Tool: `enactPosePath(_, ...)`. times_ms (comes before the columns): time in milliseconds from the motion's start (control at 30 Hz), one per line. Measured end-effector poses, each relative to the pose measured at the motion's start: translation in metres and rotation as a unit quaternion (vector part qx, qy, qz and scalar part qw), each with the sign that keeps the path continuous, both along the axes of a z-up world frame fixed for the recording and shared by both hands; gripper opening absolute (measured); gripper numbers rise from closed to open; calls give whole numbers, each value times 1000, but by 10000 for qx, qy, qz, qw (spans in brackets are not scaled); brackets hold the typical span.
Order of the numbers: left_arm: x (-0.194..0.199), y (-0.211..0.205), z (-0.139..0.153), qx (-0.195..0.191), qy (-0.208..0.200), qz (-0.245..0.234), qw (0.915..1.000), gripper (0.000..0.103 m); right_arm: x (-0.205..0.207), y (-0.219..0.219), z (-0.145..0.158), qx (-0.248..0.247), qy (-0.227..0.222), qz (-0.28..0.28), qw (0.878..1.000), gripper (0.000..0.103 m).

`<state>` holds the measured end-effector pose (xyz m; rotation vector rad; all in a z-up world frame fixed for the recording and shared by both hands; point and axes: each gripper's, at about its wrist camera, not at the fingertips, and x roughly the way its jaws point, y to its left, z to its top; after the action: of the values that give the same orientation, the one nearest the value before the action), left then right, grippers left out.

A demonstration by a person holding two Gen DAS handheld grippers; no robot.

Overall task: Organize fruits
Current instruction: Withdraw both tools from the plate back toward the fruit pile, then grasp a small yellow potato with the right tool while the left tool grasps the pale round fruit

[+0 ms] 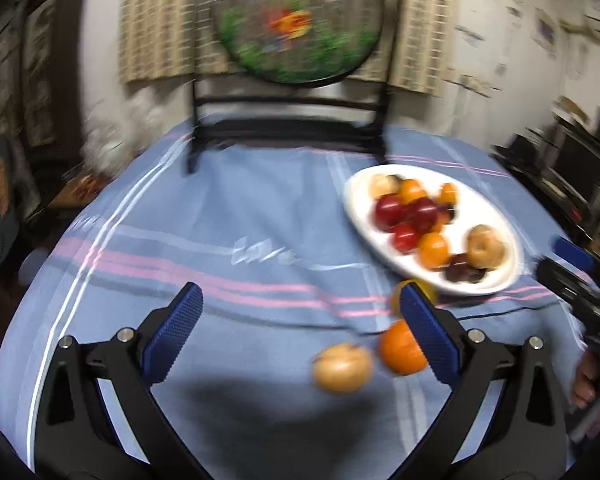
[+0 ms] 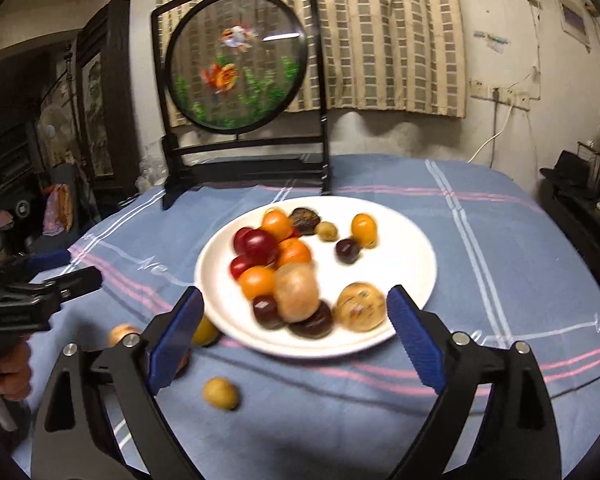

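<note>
A white plate (image 2: 420, 248) on the blue cloth holds several red, orange, dark and tan fruits. My right gripper (image 2: 296, 296) is open over the plate's near edge. A blurred tan fruit (image 2: 298, 294) lies in the plate between its fingers, with neither pad touching it. My left gripper (image 1: 300, 300) stands open over bare cloth, left of the plate (image 1: 356, 200). Loose on the cloth by its right finger lie a tan fruit (image 1: 342, 368), an orange (image 1: 400, 348) and a yellow fruit (image 1: 420, 286) partly hidden by the finger. A small yellow-brown fruit (image 2: 220, 392) lies near the table's front.
A round painted screen in a black stand (image 2: 240, 60) rises at the back of the table. The right gripper (image 1: 568, 266) with a hand shows at the right edge of the left wrist view. The table's rim curves round on both sides, with dark furniture beyond.
</note>
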<state>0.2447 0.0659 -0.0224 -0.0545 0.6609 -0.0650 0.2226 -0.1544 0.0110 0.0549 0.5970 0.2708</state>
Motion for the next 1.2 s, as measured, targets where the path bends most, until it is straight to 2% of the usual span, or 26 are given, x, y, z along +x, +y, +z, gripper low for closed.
enactPosePath(133,-3,18,-3,82,23,378,9992,100,-14,6,-7,22,172,379,9991,94)
enactPosePath(300,-3,23,-4,-179,139,452,9987,100,-23,22,-18,-81,530,792,9954,93)
enactPosePath(367,-4,19,-5,-83,157,419,9990,100,-24,28,-25,-191,641,891,9938,88)
enactPosePath(533,-8,2,-4,331,46,249,9991,100,-13,40,-45,-381,1129,1038,9874,65)
enactPosePath(700,-12,-5,-1,560,-80,174,9982,100,-2,49,-54,-459,1341,1054,9843,55)
enactPosePath(867,-11,-3,-1,502,-63,176,9986,100,6,56,-54,-485,1370,1051,9838,52)
enactPosePath(967,-11,-2,-1,465,-31,200,9987,100,10,57,-57,-500,1473,1056,9822,45)
enactPosePath(1100,-9,-3,-4,517,19,196,9985,100,11,60,-60,-600,1540,1054,9806,27)
enactPosePath(1200,-9,-7,-7,656,79,113,9978,100,8,54,-57,-574,1495,1005,9820,26)
